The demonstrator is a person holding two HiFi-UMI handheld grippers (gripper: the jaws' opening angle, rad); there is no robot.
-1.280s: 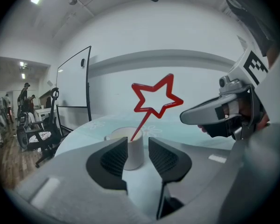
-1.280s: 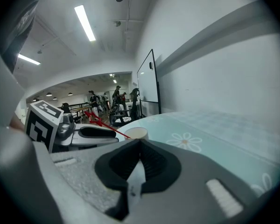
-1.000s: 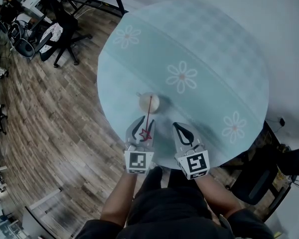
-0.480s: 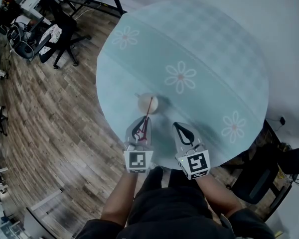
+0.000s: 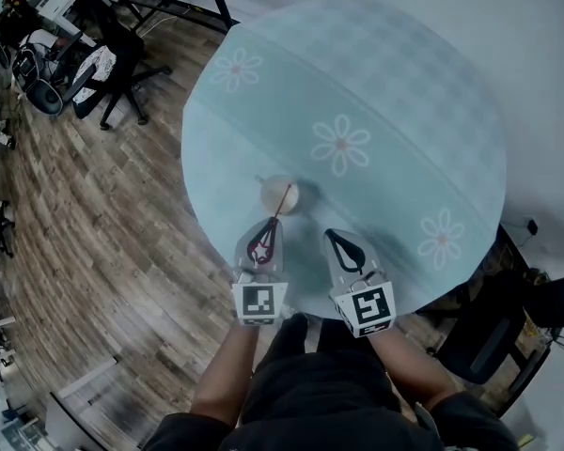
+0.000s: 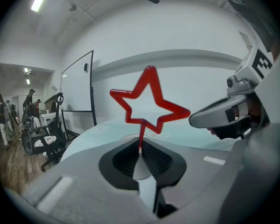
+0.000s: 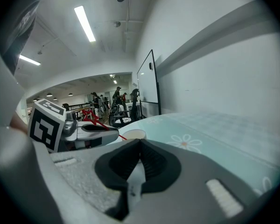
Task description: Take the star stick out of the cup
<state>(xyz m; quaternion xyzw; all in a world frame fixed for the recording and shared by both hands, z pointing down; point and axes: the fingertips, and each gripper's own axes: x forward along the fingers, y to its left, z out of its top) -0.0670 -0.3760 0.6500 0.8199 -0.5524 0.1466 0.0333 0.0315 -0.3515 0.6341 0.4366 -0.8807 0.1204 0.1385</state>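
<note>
Closing left gripper (image 6: 140,146) jaws on star stick (image 6: 141,131), tip hidden in cup (image 5: 271,195)

Round pale-blue worktop (image 5: 404,92) with daisy print; wood-plank floor (image 5: 94,252) to its left, black office chairs (image 5: 113,45) beyond, whiteboard (image 6: 77,87) farther back.

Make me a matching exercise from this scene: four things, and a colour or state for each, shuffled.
1 star stick
2 cup
3 right gripper
4 tablecloth

A pale teal, flowered
B jaws together, empty
C red
D cream, holds the stick's lower end

Pairs: 1-C, 2-D, 3-B, 4-A.
The left gripper has its jaws closing on the star stick's stem.
</note>
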